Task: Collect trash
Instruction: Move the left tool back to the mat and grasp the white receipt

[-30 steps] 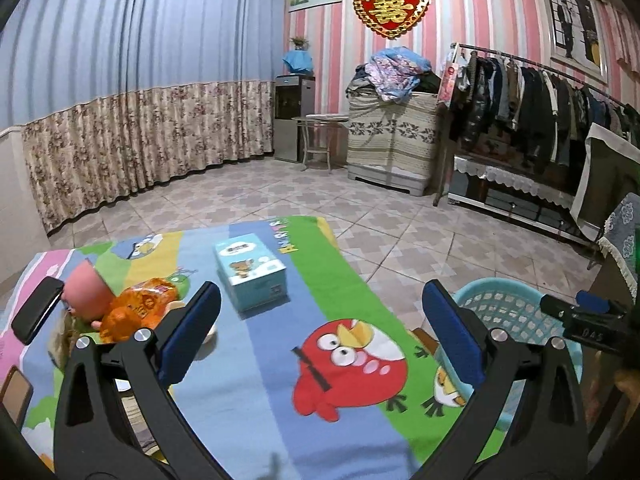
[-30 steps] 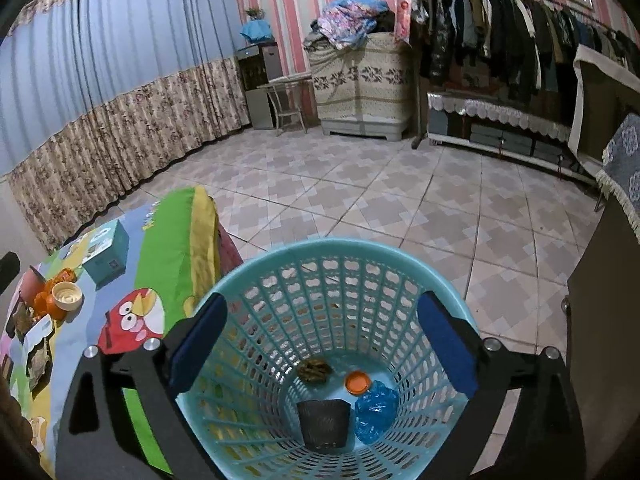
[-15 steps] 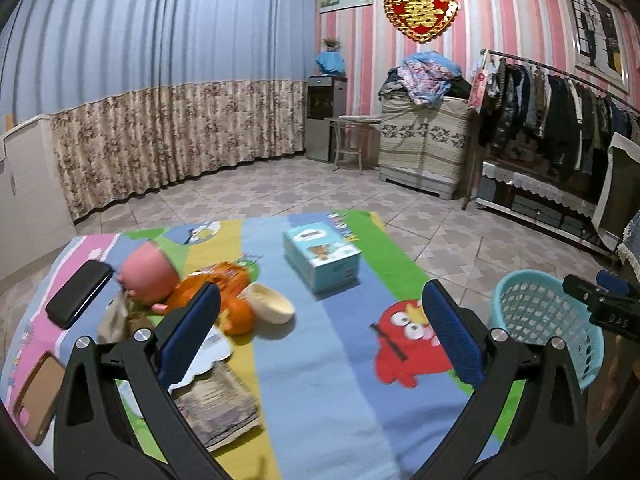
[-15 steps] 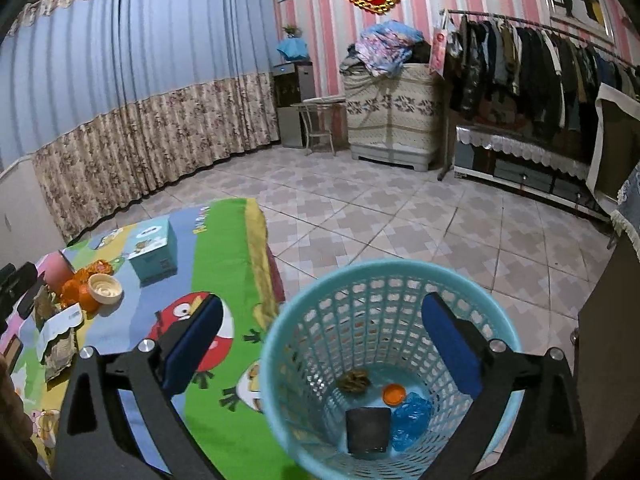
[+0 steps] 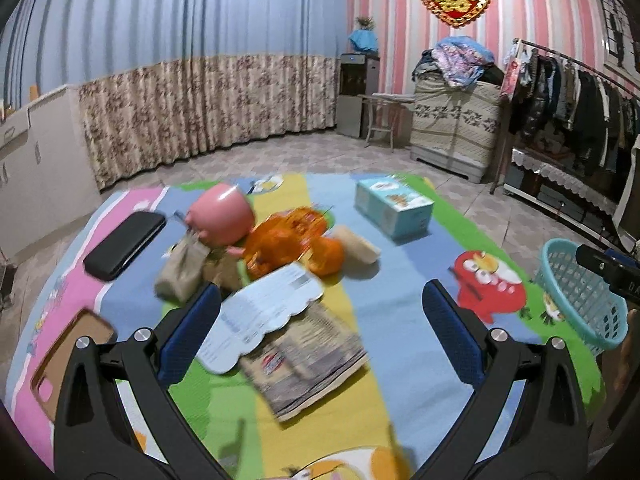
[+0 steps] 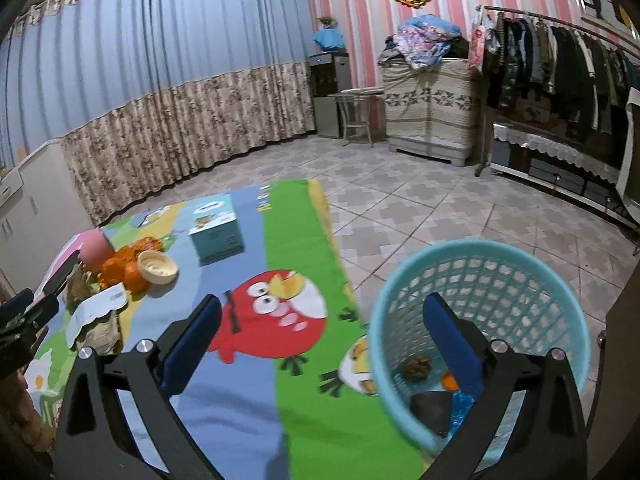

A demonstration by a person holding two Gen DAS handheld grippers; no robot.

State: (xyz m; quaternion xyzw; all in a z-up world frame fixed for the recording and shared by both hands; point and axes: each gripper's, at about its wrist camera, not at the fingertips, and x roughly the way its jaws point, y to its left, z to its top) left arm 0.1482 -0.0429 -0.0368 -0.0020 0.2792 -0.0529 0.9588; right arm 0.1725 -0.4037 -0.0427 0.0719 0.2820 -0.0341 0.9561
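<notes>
Trash lies in a loose heap on the cartoon-print mat (image 5: 404,280), on the side far from the turquoise basket (image 6: 480,276) that stands on the tiled floor against the mat's green edge. The left gripper (image 5: 320,334) hangs above the mat with its jaws spread wide and nothing between them, pointing over a white scalloped paper (image 5: 260,312) that overlaps a printed wrapper (image 5: 312,364). Beyond the paper sit a crumpled brown bag (image 5: 184,268), a pink rounded cup (image 5: 220,220), an orange plastic wrapper (image 5: 292,236) with an orange fruit (image 5: 330,256) against it, and a cream bowl (image 5: 356,246). One light-blue tissue box (image 5: 394,208) stands apart from the heap, nearer the basket. One black phone-like slab (image 5: 124,244) and one brown phone case (image 5: 68,356) lie on the far side of the heap from the basket. The right gripper (image 6: 320,340) is also wide open and empty, held low with one blue finger over the mat's red bird and the other over the basket's mouth. Inside the basket four items show: a brown crumpled clump (image 6: 416,368), a small orange lid (image 6: 448,380), a dark cup-like piece (image 6: 432,408) and a blue crinkled wrapper (image 6: 462,406).
</notes>
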